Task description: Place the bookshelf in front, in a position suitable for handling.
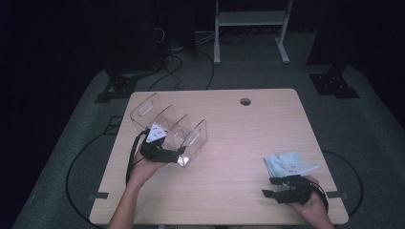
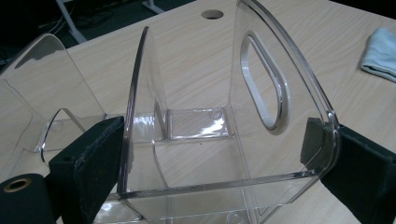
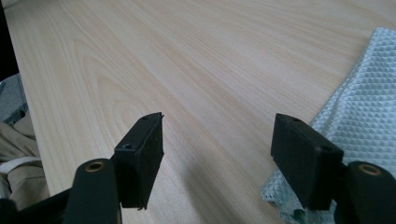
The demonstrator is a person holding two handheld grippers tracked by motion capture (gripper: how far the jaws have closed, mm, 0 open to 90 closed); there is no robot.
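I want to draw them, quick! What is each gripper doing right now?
Left gripper: closed on the clear plastic rack.
Right gripper: open, holding nothing, beside the light blue cloth.

Left claw (image 1: pixel 180 156) at clear rack (image 1: pixel 167 129); cloth (image 1: pixel 286 163) near right claw (image 1: pixel 270 187).

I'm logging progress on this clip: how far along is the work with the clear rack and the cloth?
Nothing looks finished yet. In hand: the left gripper straddles the near section of the clear rack, its jaws at two dividers. Left to do: the right gripper stands open beside the pale blue cloth, which lies unheld on the table.
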